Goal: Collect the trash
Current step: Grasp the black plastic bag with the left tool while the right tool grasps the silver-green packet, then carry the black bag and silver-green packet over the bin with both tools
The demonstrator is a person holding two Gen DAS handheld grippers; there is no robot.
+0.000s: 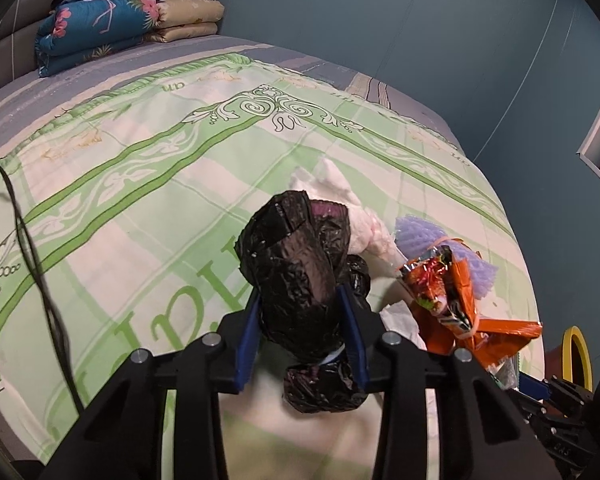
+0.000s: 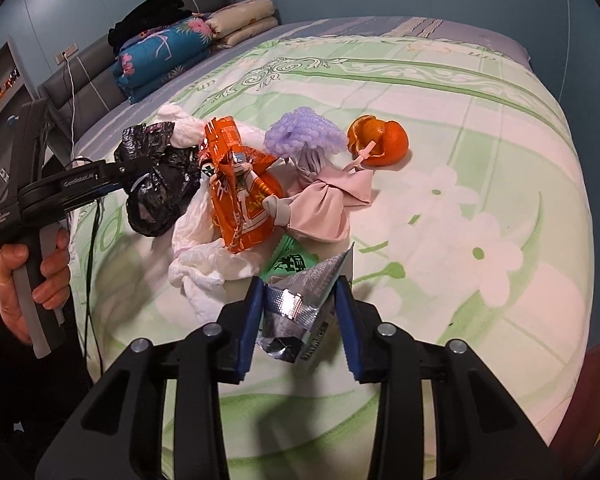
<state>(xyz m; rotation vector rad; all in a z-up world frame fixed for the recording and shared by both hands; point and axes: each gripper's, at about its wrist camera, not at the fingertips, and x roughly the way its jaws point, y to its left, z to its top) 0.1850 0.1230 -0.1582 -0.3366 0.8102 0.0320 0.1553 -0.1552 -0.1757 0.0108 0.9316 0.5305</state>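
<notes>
Clamping a crumpled black plastic bag, the left gripper fills the lower centre of the left wrist view, its blue-lined fingers pressed into the glossy, wrinkled film on both sides. Behind the bag lies a soft white tissue wad, and to the right sit a ribbed purple foam net and a shiny orange snack wrapper with foil edges. All rest on a smooth bedspread printed with green bands and scrolls. Folded quilts are stacked at the upper left.

In the right wrist view, a hand at the far left grips the other tool's handle, and the black bag hangs from its tip. Moving right, white tissue spreads under the orange snack wrapper, then comes a knotted pink cloth below the purple foam net, and a curled orange peel at the upper right of the pile. At the lower centre, the right gripper grasps a creased silver foil packet with a green printed face, both blue fingers touching its edges. The pale green bedspread with white flowers stretches off to the right.
</notes>
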